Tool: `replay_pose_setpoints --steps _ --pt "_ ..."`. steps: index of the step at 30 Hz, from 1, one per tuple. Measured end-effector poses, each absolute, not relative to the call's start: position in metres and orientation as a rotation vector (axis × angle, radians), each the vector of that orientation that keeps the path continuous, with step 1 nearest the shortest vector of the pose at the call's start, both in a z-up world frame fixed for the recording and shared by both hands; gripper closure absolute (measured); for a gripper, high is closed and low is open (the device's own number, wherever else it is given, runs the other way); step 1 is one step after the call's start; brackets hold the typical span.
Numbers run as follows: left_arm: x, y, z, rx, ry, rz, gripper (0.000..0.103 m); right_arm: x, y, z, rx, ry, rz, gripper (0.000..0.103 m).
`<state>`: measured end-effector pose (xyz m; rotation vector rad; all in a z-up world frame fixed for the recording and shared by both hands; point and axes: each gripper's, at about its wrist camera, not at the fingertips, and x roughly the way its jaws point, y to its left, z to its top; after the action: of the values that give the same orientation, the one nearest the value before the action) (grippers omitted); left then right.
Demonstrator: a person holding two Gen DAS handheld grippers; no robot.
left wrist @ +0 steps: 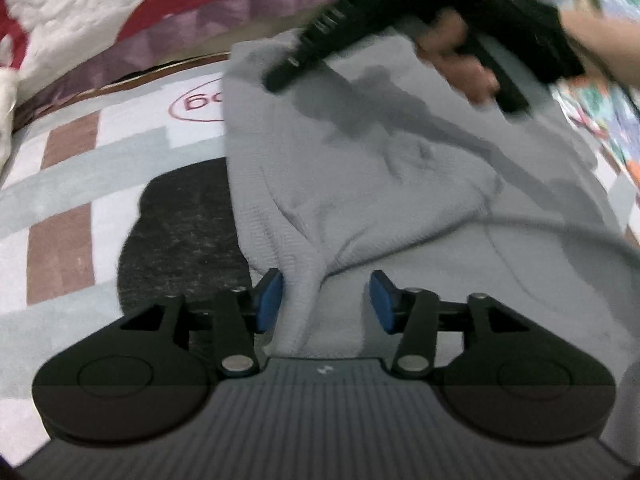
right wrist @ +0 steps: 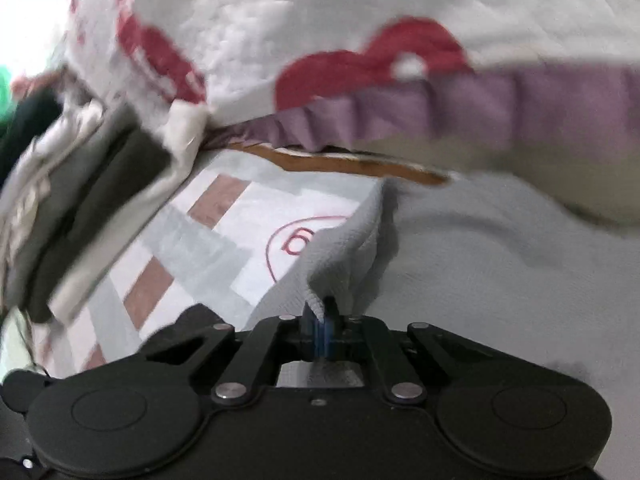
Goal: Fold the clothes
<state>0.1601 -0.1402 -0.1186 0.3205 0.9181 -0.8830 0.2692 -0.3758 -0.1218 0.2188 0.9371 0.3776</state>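
A light grey knitted garment (left wrist: 400, 184) lies spread on a patterned mat (left wrist: 64, 208). My left gripper (left wrist: 326, 300) is open, its blue pads on either side of a raised fold of the garment's near edge. My right gripper (right wrist: 322, 322) is shut on a corner of the same grey garment (right wrist: 344, 256) and lifts it off the mat. In the left wrist view the right gripper (left wrist: 276, 82) and the hand holding it hover over the garment's far part, blurred by motion.
A white quilt with red shapes and a purple frill (right wrist: 440, 108) hangs along the far edge of the mat (right wrist: 192, 240). Dark and white folded cloth (right wrist: 80, 200) lies at the left. A dark patch (left wrist: 184, 232) shows on the mat beside the garment.
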Motion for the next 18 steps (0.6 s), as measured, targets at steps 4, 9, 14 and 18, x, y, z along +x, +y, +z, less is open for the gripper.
replay_pose_setpoints --steps 4,9,14,18 --pt "0.164 -0.127 -0.115 0.277 0.946 -0.792 0.092 0.287 -0.352 -0.085 0.090 0.862 0.433 0.098" --pt "0.184 -0.094 -0.116 0.039 1.060 -0.629 0.095 0.309 -0.303 -0.058 -0.036 0.781 0.542 0.098" --pt "0.188 -0.084 -0.115 0.007 1.087 -0.527 0.092 0.326 -0.276 -0.074 -0.117 0.817 0.439 0.068" --pt "0.186 -0.085 -0.108 0.022 1.098 -0.509 0.080 0.315 -0.301 -0.079 0.024 0.815 0.293 0.051"
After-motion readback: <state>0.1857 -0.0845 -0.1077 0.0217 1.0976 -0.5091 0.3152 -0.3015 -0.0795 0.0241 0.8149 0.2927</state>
